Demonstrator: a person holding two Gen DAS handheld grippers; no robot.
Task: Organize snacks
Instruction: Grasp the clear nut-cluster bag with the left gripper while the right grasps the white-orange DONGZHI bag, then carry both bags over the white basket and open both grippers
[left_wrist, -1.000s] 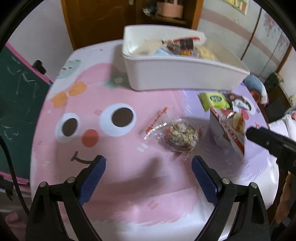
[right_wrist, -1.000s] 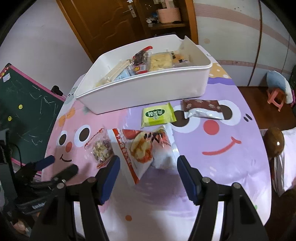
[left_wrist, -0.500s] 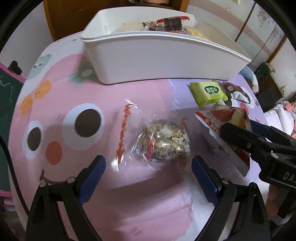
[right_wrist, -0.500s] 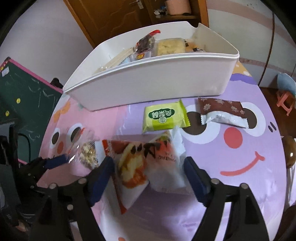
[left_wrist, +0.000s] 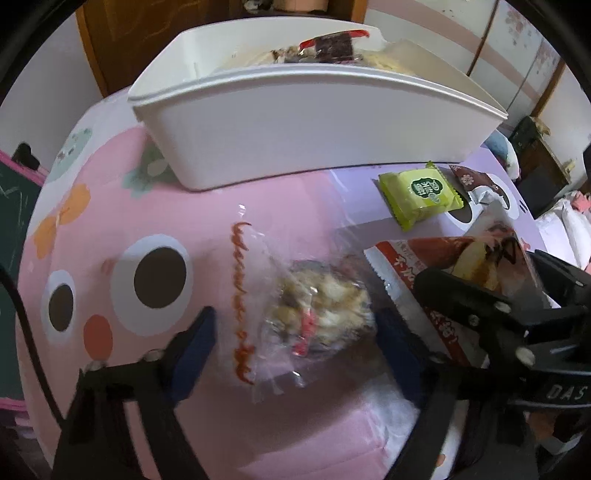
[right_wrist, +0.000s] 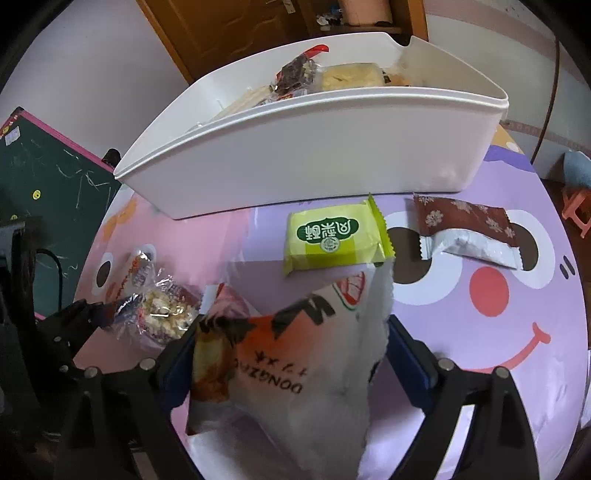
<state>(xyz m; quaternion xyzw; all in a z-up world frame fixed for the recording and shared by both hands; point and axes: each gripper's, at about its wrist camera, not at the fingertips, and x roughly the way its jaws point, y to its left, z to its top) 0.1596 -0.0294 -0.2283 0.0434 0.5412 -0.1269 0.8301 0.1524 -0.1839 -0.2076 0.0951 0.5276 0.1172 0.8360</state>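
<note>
A clear-wrapped nut snack (left_wrist: 317, 314) lies on the pink table mat between the open fingers of my left gripper (left_wrist: 295, 332); it also shows in the right wrist view (right_wrist: 162, 314). A white and orange snack bag (right_wrist: 295, 362) sits between the open fingers of my right gripper (right_wrist: 291, 362), and shows in the left wrist view (left_wrist: 454, 262). A white bin (right_wrist: 332, 155) holding several snacks stands behind, also in the left wrist view (left_wrist: 314, 122). A green packet (right_wrist: 332, 236) and a brown-and-white packet (right_wrist: 469, 229) lie in front of the bin.
The round table carries a pink and purple cartoon-face mat (left_wrist: 155, 277). A green chalkboard (right_wrist: 44, 192) stands left of the table. A wooden door (right_wrist: 221, 22) and a shelf are behind the bin. The right gripper's black body (left_wrist: 517, 325) is close beside the left gripper.
Both grippers have moved forward and down: the left one now straddles the nut snack and the right one now straddles the white and orange bag. The fingers stay open.
</note>
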